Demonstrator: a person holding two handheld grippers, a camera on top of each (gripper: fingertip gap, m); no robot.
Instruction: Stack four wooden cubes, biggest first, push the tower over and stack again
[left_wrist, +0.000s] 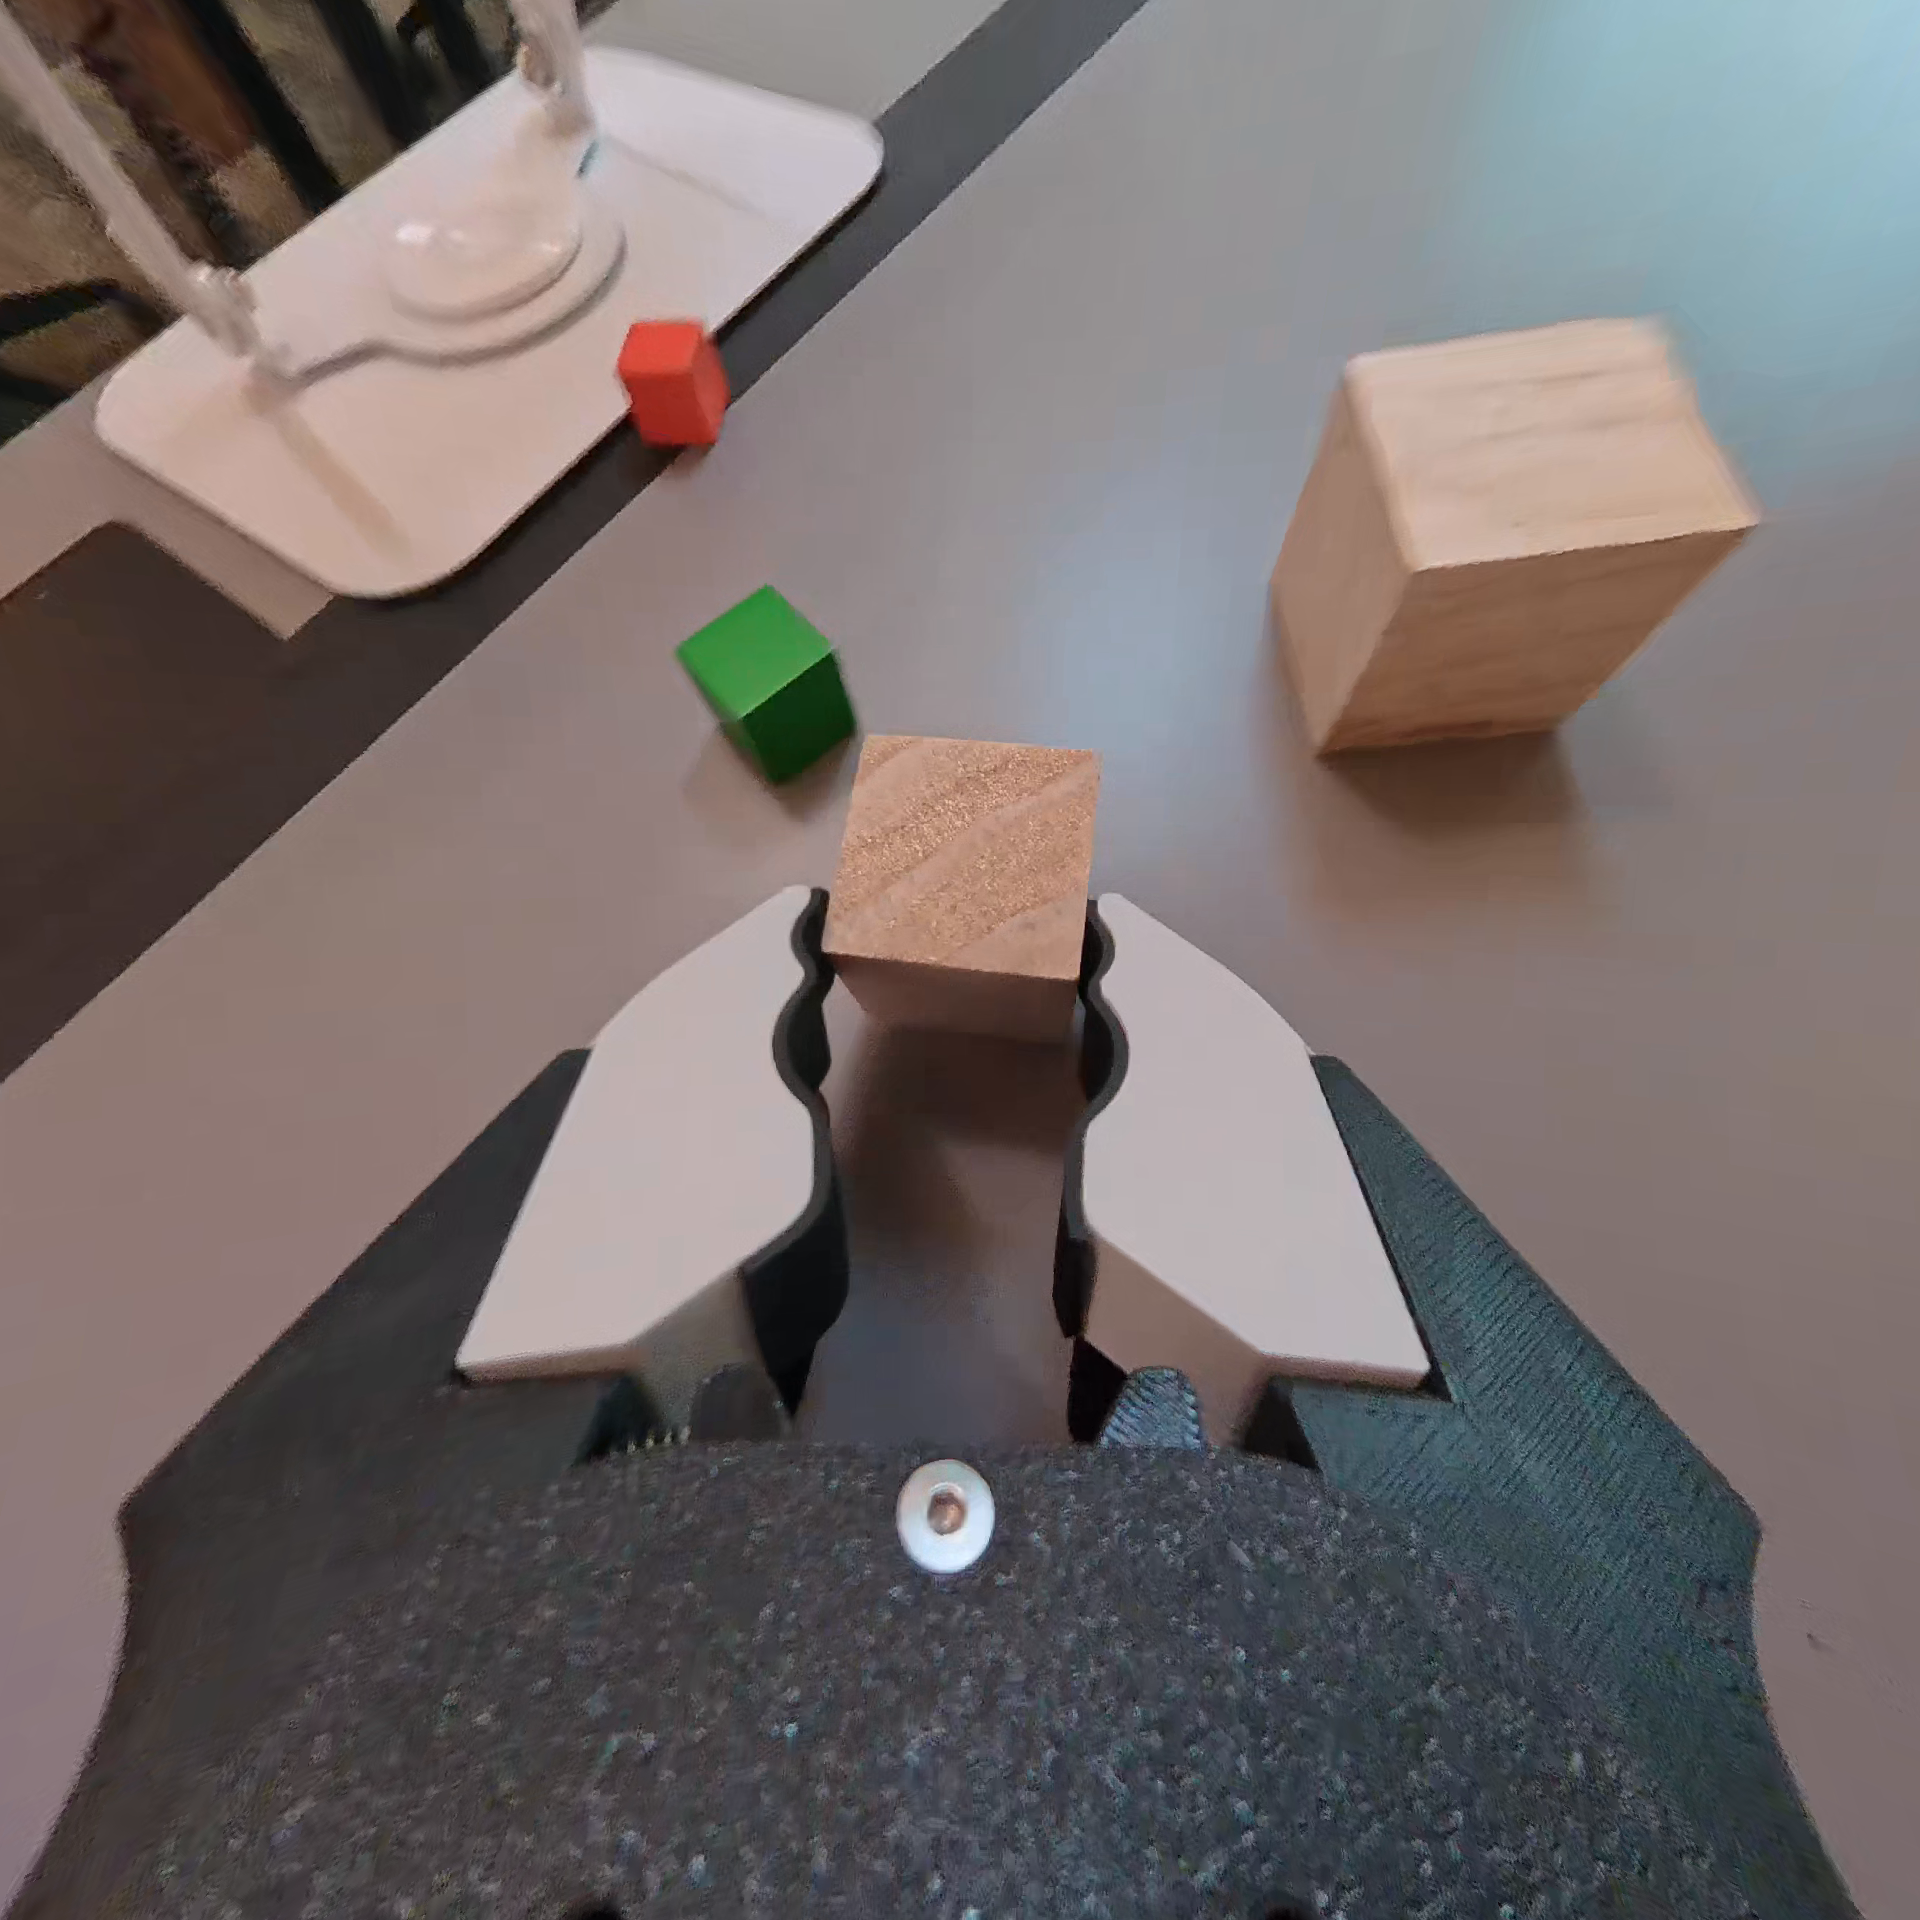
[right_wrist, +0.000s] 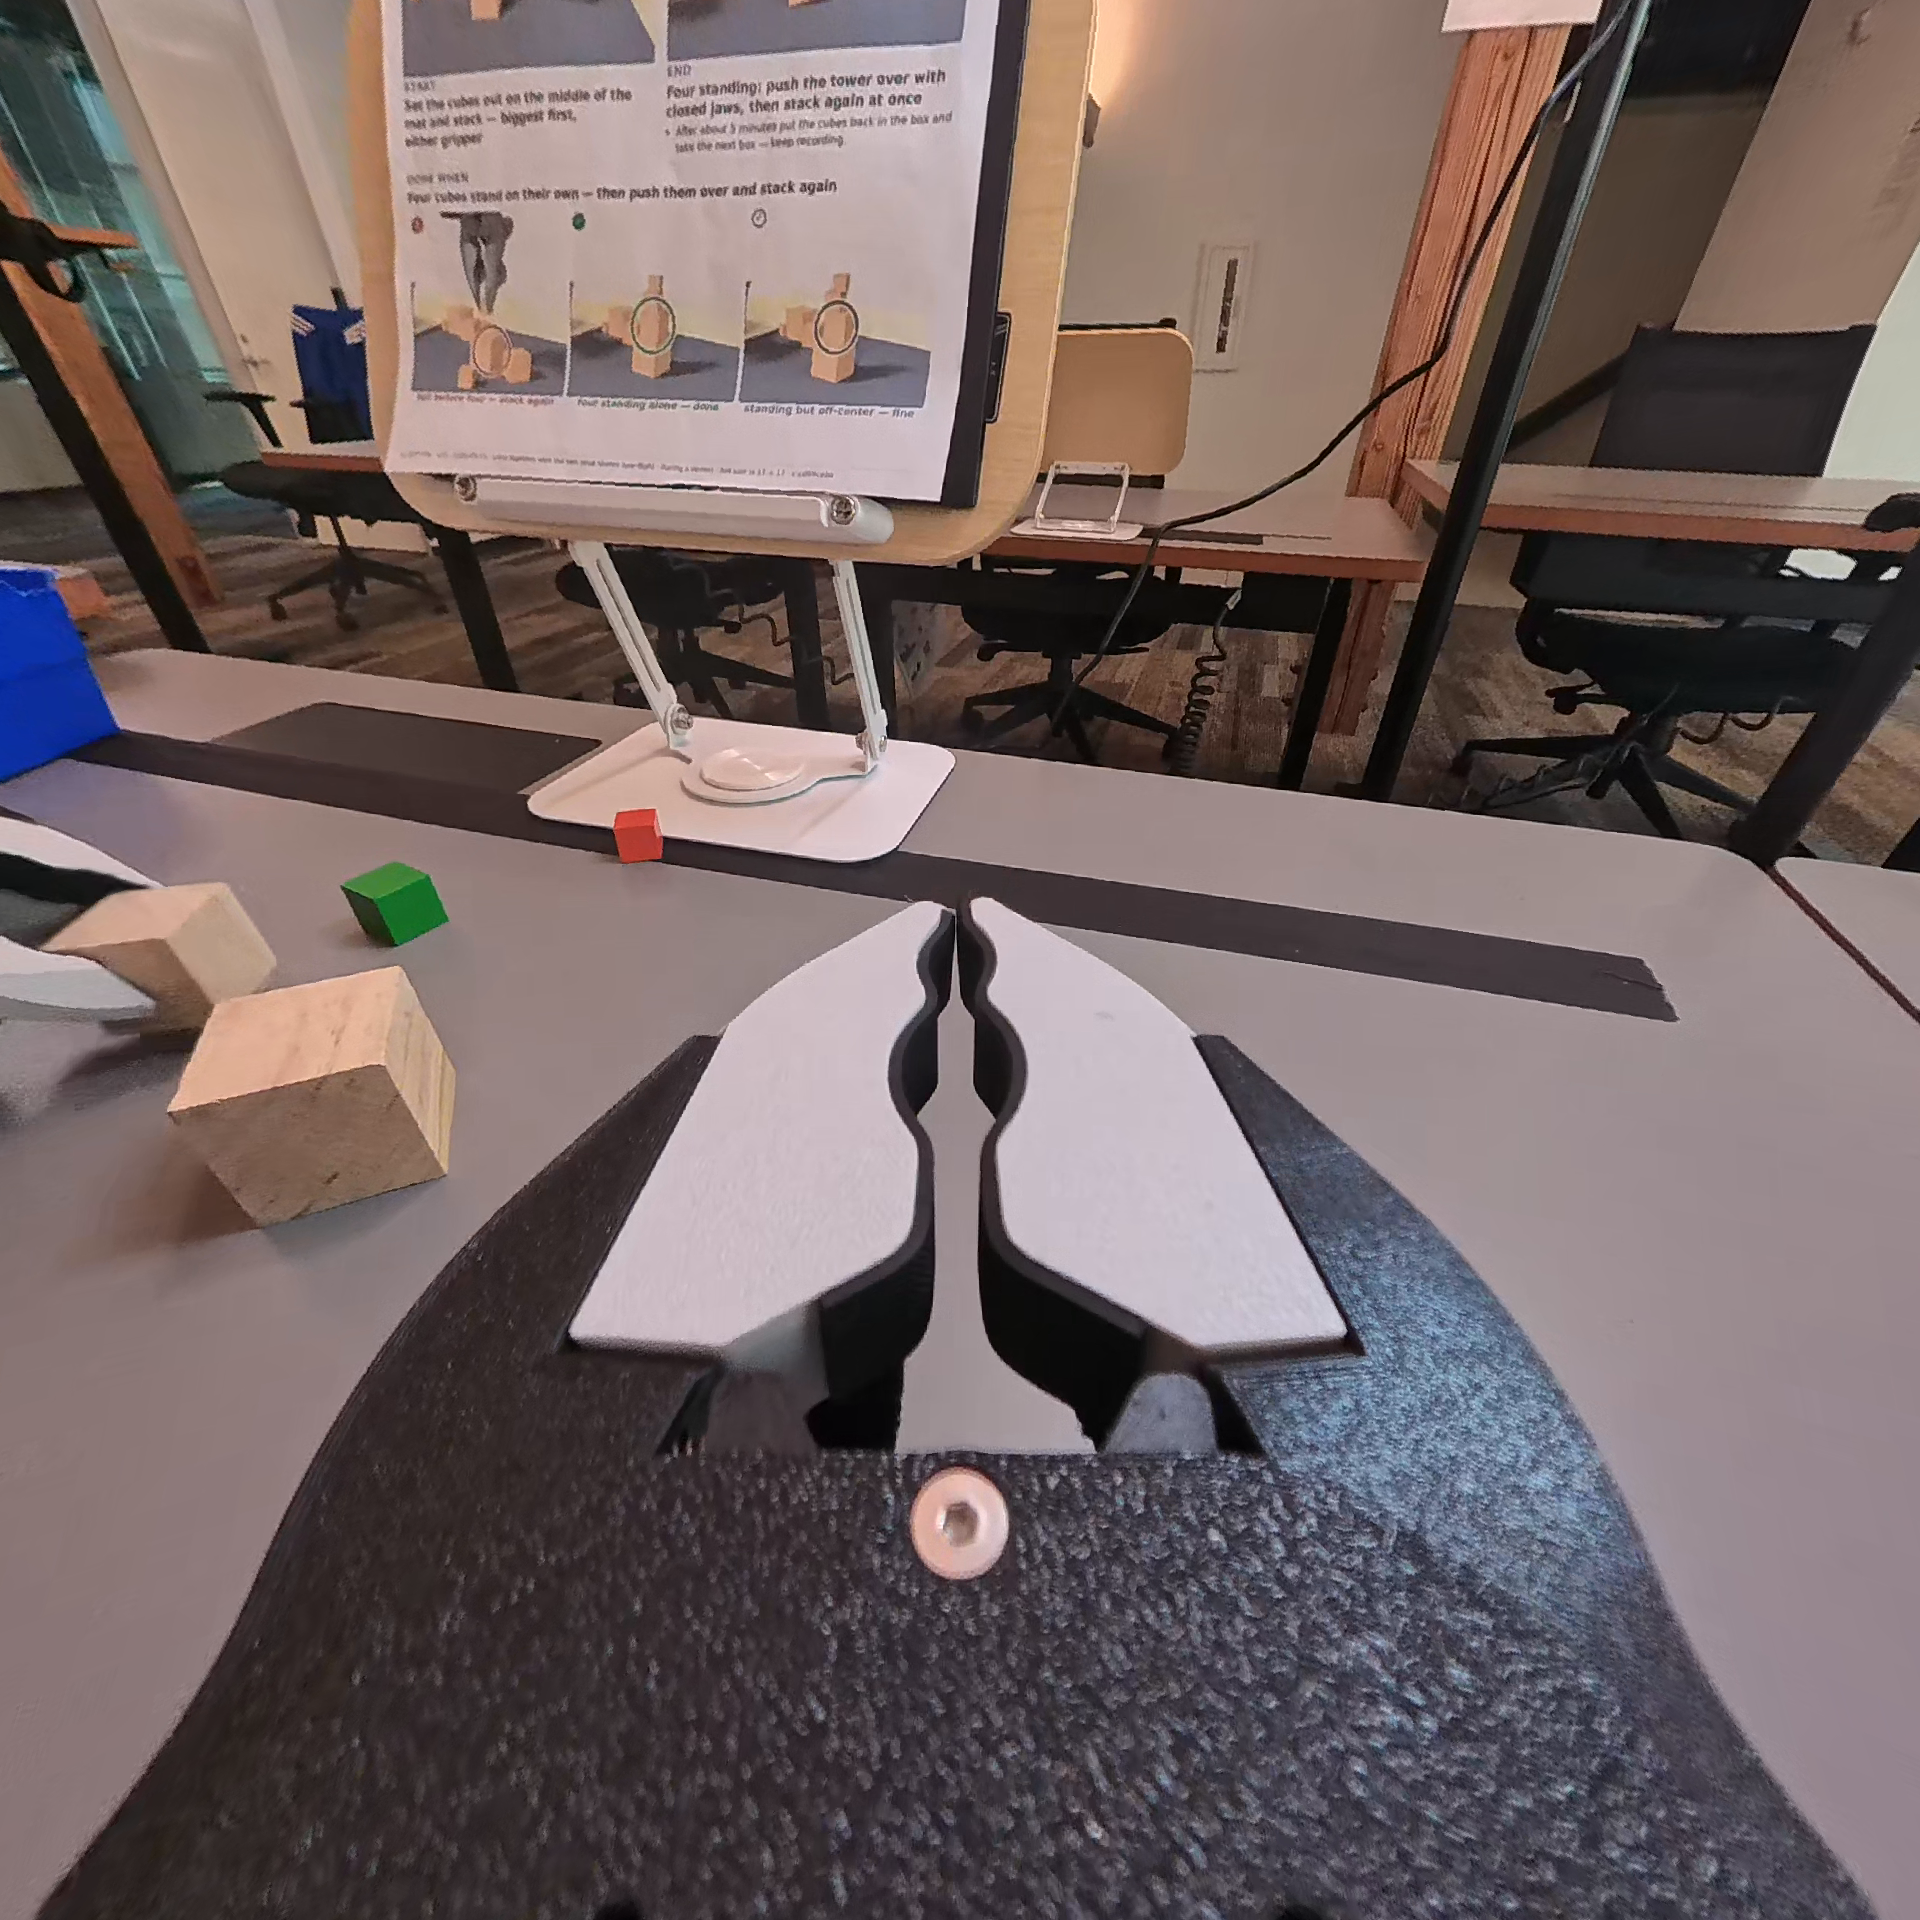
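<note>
Large pale wooden cube (left_wrist: 1496, 540), upper right of the left wrist frame, resting on the grey worktop (left_wrist: 1351, 987): likely rigid and heaviest, flat opposite faces suiting a grasp; its far edge is blurring. Medium wooden cube (left_wrist: 966, 883), frame centre, sitting clamped between the left gripper (left_wrist: 958, 940) pads: stiff, light, its underside hidden. Green cube (left_wrist: 769, 675), just beyond it, and red cube (left_wrist: 673, 379), by the white stand base (left_wrist: 468, 312): small, smooth-painted, probably slippery. Right gripper (right_wrist: 956, 925), centre of its frame, fingers meeting with nothing between them.
</note>
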